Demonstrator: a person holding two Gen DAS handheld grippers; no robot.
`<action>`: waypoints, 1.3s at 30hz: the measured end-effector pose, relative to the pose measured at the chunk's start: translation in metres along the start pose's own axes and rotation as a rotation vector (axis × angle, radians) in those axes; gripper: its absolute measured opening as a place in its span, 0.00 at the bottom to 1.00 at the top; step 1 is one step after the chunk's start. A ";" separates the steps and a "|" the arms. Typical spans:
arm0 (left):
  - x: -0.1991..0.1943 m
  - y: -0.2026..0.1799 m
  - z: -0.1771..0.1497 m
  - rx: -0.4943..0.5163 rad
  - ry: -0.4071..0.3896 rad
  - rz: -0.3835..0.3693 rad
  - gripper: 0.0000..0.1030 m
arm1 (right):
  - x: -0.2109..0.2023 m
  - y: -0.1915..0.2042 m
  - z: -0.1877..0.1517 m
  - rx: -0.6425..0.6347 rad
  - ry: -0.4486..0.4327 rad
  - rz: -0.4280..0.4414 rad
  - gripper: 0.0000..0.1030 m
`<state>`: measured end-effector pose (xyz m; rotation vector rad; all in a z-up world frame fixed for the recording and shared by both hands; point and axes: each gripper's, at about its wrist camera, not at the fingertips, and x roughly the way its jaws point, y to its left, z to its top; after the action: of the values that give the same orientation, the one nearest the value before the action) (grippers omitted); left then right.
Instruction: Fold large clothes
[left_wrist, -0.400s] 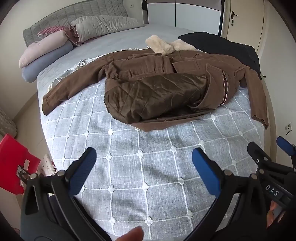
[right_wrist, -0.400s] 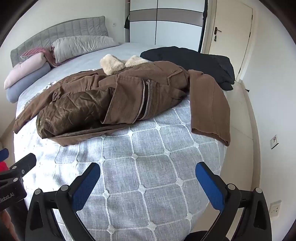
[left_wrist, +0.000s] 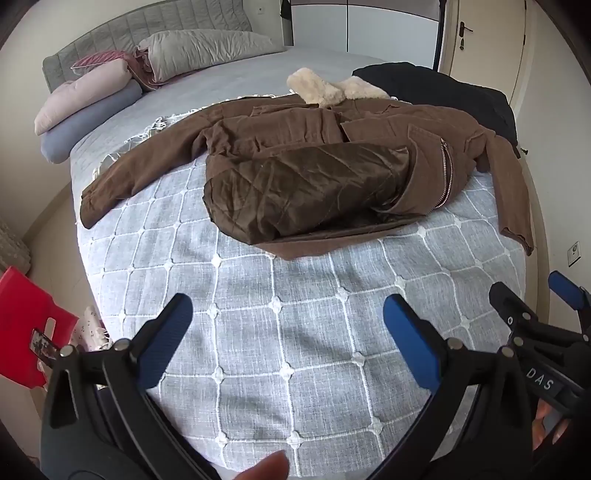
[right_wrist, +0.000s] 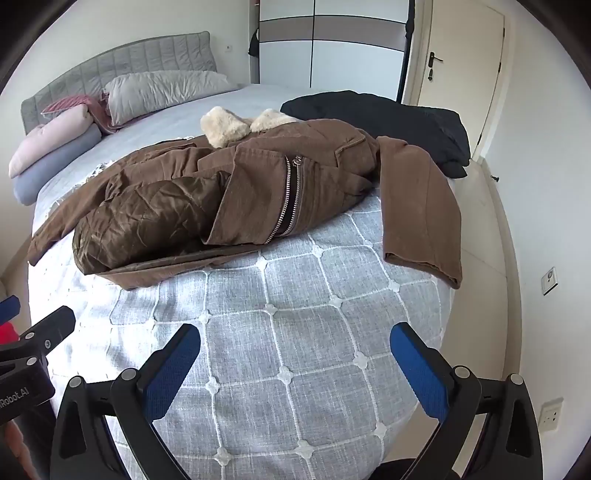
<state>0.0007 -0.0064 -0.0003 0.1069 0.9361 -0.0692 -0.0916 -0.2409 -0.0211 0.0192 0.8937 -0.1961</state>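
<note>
Presently: both grippers wide open, coat untouched on bed

Left gripper (left_wrist: 288, 325): jaws spread fully, nothing between them, hovering over bare bedspread (left_wrist: 295, 369) at the foot of the bed. Right gripper (right_wrist: 295, 354): likewise spread fully and empty, over the same quilted cover. From the left wrist view, the right gripper shows at 4 o'clock, just beside.

Brown coat (left_wrist: 314, 177): lies crumpled across the bed at 12 o'clock from both grippers, well apart from them. Front panel is turned back, quilted lining (left_wrist: 306, 192) exposed, zipper (right_wrist: 290, 199) visible. One sleeve (left_wrist: 122, 181) runs out toward 10 o'clock; the other sleeve (right_wrist: 421, 210) hangs toward 2 o'clock at the bed's edge. Cream fur collar (right_wrist: 225, 125) sits at the far side.

Black garment (right_wrist: 388, 122): beyond the coat at 1 o'clock. Pillows (left_wrist: 88, 96): at 10 o'clock by the headboard.
</note>
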 end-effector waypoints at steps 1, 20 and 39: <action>0.001 -0.001 0.000 -0.002 0.000 -0.001 1.00 | 0.001 0.000 0.000 -0.002 0.003 -0.001 1.00; 0.008 0.007 -0.005 -0.007 0.011 -0.007 1.00 | 0.003 0.006 0.000 -0.013 0.015 0.007 1.00; 0.011 0.012 -0.004 -0.007 0.013 0.001 1.00 | 0.004 0.006 0.000 -0.015 0.016 0.006 1.00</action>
<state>0.0050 0.0059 -0.0108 0.1012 0.9491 -0.0647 -0.0884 -0.2353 -0.0243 0.0093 0.9109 -0.1839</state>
